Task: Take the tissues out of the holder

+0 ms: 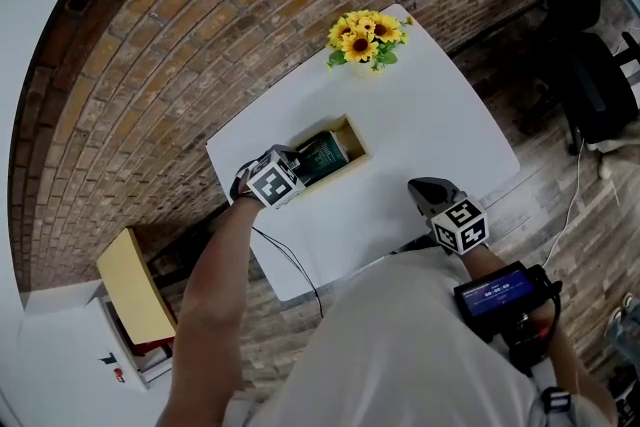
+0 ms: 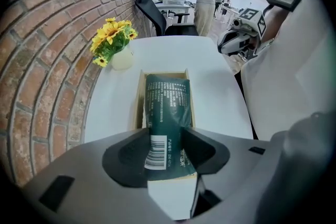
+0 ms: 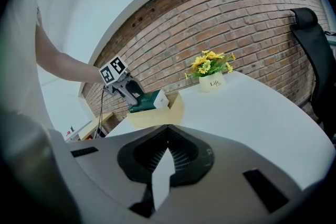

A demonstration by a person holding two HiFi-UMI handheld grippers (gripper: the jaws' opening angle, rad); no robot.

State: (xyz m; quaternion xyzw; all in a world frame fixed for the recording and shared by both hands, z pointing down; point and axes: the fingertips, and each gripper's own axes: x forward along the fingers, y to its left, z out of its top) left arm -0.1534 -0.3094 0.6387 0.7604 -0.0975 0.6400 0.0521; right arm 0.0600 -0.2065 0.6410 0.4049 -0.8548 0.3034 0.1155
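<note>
Where rect. wood holder (image 2: 138,105) sits, pack (image 2: 167,99) shines.

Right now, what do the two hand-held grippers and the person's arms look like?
Both the left hand-held gripper and right hand-held gripper have grey bodies, dark jaw pads and a cube of black-and-white square markers. A black cable trails from the left. The person wears a white short-sleeved shirt.

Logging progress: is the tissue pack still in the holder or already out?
Still in: the tissue pack lies in the wooden holder, its near end between the left hand-held gripper's jaws.
</note>
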